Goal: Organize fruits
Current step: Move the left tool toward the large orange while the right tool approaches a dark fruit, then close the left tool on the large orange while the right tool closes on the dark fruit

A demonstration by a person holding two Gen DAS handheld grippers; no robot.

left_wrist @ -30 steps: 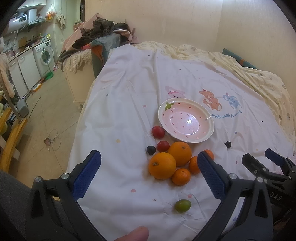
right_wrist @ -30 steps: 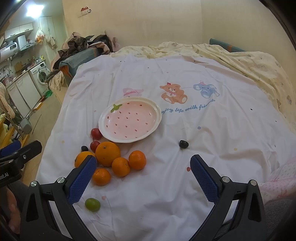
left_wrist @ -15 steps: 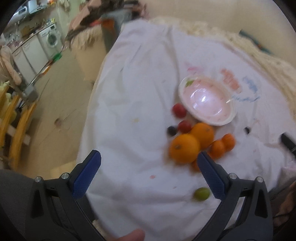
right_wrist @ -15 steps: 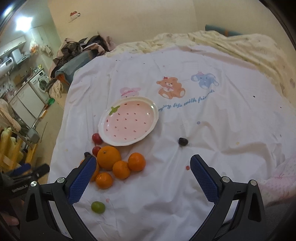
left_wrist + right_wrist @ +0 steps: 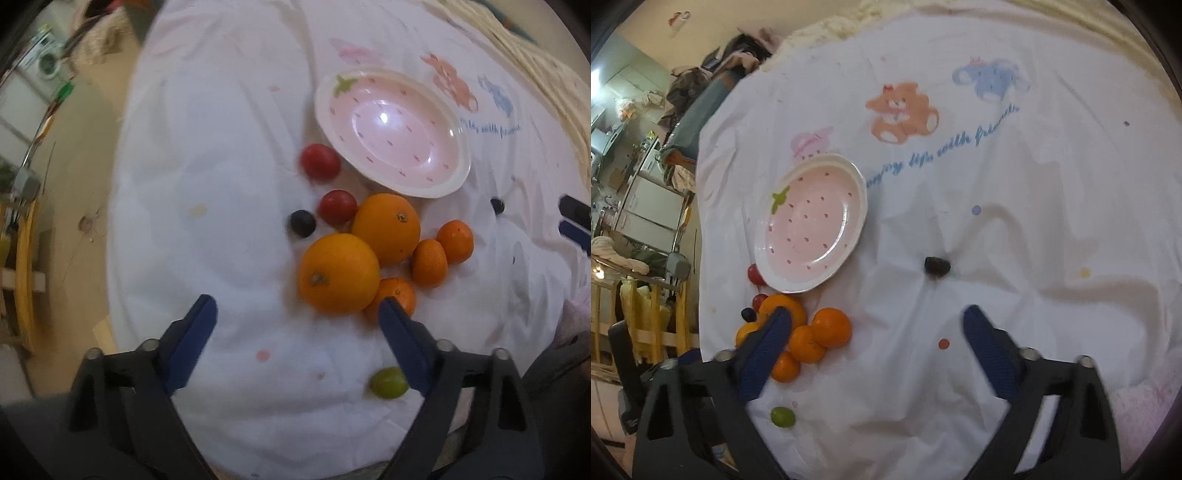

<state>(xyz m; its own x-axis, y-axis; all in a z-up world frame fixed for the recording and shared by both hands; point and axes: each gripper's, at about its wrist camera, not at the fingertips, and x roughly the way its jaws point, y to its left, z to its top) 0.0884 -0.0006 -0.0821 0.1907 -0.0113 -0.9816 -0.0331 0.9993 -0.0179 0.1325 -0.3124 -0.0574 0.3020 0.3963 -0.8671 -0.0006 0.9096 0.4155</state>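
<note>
Beige floor [image 5: 74,155] (washing machine [image 5: 48,64] beyond)

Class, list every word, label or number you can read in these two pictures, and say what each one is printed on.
"enjoy life with friends": my best reading of the blue script on the white sheet, below the bear and the elephant; the first letters are cut off by the plate.
The same line in the left wrist view: too blurred to read.
No other words, labels or numbers show; the plate bears only a printed pattern.

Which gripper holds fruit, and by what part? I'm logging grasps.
Neither: the left gripper and right gripper have closed partway with nothing between their fingers.
</note>
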